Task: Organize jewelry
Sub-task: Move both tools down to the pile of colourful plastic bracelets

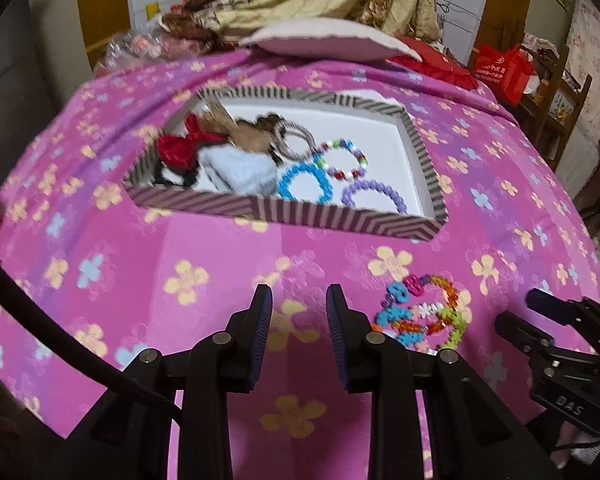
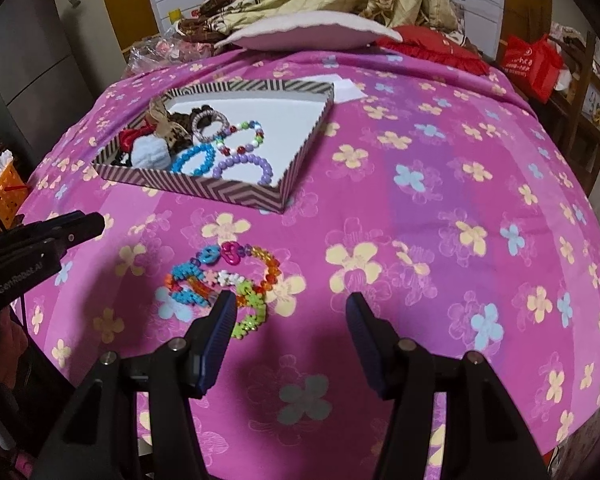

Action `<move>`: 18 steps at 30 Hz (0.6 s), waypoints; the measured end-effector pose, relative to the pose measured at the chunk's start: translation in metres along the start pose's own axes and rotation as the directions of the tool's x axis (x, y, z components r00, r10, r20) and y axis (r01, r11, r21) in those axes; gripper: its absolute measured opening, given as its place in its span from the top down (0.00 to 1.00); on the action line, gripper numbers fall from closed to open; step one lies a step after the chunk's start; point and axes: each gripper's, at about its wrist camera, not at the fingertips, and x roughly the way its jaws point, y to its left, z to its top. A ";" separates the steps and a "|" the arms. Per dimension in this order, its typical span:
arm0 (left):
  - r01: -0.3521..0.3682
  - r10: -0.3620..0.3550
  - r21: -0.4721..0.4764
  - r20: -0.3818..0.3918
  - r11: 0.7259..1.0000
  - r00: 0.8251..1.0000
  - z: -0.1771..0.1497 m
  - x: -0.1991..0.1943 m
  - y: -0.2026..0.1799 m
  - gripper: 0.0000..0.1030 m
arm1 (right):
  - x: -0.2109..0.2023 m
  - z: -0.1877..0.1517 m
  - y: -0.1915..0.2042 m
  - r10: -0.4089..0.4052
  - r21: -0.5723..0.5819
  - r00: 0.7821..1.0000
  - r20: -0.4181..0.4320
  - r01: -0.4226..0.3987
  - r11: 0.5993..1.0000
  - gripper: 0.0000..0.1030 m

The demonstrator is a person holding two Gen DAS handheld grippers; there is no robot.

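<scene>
A striped tray [image 1: 284, 214] [image 2: 204, 190] on the pink flowered cloth holds a blue bead bracelet [image 1: 306, 182] [image 2: 194, 160], a purple one [image 1: 374, 196] [image 2: 244, 168], a multicolour one [image 1: 342, 160] [image 2: 244, 136], hair ties and a red bow [image 1: 180, 146]. A pile of colourful plastic bracelets [image 1: 424, 316] [image 2: 228, 280] lies on the cloth in front of the tray. My left gripper [image 1: 298, 304] is open and empty, just left of the pile. My right gripper [image 2: 290, 306] is open and empty, its left finger touching the pile's near edge.
A white pillow [image 2: 308, 30] and a red cushion [image 2: 432, 46] lie at the bed's far end under a floral quilt. A red bag [image 2: 530, 64] sits on a wooden shelf at right. An orange basket [image 2: 0, 204] stands at left.
</scene>
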 end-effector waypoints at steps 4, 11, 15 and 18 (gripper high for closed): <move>0.049 -0.048 0.020 -0.057 0.999 0.997 -0.006 0.012 -0.007 0.61 | 0.011 -0.002 -0.005 -0.004 0.008 1.000 -0.019 0.004 1.000 0.42; 0.122 -0.117 0.028 -0.147 0.992 0.982 -0.013 0.037 -0.018 0.61 | 0.020 -0.001 -0.012 -0.003 0.025 0.999 -0.034 0.004 1.000 0.42; 0.159 -0.153 0.027 -0.166 0.987 0.974 -0.014 0.047 -0.024 0.57 | 0.022 0.003 -0.014 -0.002 0.023 0.999 -0.035 0.003 1.000 0.42; 0.178 -0.166 0.043 -0.194 0.983 0.967 -0.015 0.052 -0.030 0.57 | 0.024 0.007 -0.016 -0.003 0.022 0.999 -0.034 0.004 1.000 0.42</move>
